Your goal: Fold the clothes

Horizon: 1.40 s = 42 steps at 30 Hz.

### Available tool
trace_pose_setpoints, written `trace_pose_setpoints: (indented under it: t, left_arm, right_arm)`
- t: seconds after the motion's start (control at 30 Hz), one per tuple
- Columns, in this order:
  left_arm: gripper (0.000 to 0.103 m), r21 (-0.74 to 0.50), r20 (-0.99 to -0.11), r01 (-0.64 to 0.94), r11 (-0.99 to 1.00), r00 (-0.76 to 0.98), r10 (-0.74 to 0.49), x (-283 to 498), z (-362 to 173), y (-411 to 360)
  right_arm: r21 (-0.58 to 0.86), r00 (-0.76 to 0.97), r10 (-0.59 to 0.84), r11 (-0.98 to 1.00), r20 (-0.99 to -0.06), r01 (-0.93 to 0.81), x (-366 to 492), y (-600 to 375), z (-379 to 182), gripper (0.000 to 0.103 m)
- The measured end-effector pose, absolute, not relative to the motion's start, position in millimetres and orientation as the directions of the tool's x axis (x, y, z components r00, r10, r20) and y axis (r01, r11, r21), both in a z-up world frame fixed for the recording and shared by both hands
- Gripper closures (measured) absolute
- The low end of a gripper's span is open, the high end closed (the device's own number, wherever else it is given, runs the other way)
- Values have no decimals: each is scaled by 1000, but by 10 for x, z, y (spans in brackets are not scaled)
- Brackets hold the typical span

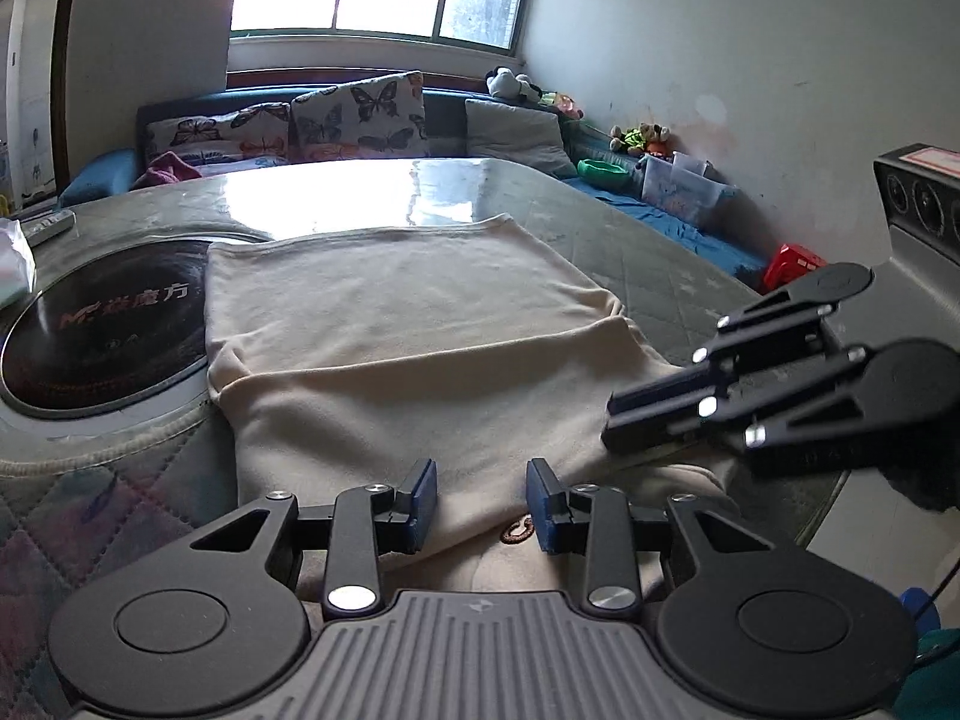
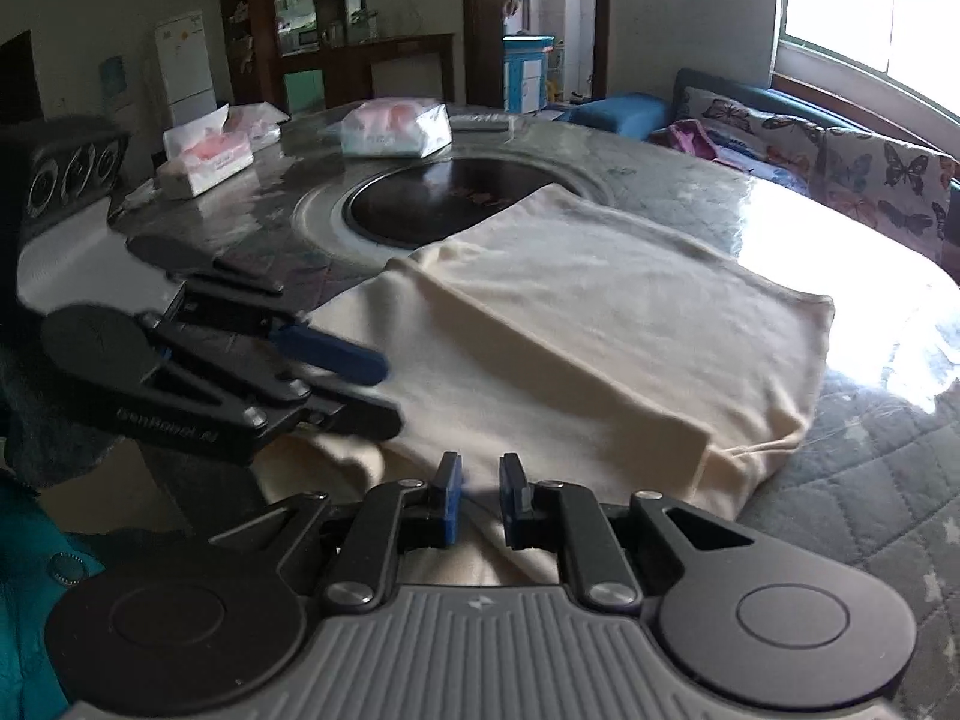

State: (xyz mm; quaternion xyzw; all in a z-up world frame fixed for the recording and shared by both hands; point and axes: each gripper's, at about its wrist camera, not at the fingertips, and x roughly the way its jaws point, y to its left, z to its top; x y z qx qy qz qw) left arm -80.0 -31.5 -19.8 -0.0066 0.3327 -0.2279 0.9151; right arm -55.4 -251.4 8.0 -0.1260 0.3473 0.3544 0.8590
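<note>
The round table (image 1: 630, 222) carries the cream garment (image 1: 390, 324), spread from centre toward six o'clock, its far half doubled over in a crease, likely mid-fold or between folds. The left gripper (image 1: 480, 504) hovers at the near hem, jaws apart, empty. The right gripper (image 2: 480, 498), at four o'clock, stands narrowly parted over cloth, seemingly gripping nothing.

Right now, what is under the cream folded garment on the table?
The cream folded garment lies on the quilted grey table cover. Its far corner overlaps the round black glass plate set in the table. Whatever else lies beneath the cloth is covered and cannot be seen.
</note>
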Motion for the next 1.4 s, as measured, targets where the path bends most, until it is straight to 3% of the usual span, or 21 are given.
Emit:
trace_pose_setpoints:
  t: [0.47, 0.87, 1.23, 1.4]
  left_arm:
    - [67, -125, -612, 403, 906, 688, -390, -949, -61, -54]
    - [65, 74, -659, 574, 815, 642, -392, -1366, -129, -113]
    - [65, 128, -611, 613, 780, 668, -425, -1343, -204, -282]
    - [67, 153, -589, 629, 763, 678, -440, -1333, -237, -359]
  right_arm:
    - [21, 563, 447, 795, -695, -606, -246, -2777, -45, 90]
    - [-27, 563, 446, 768, -696, -640, -566, -2860, 49, 88]
    - [-84, 563, 428, 740, -707, -668, -691, -2842, 127, 86]
    - [-120, 547, 429, 699, -719, -705, -817, -2835, 178, 77]
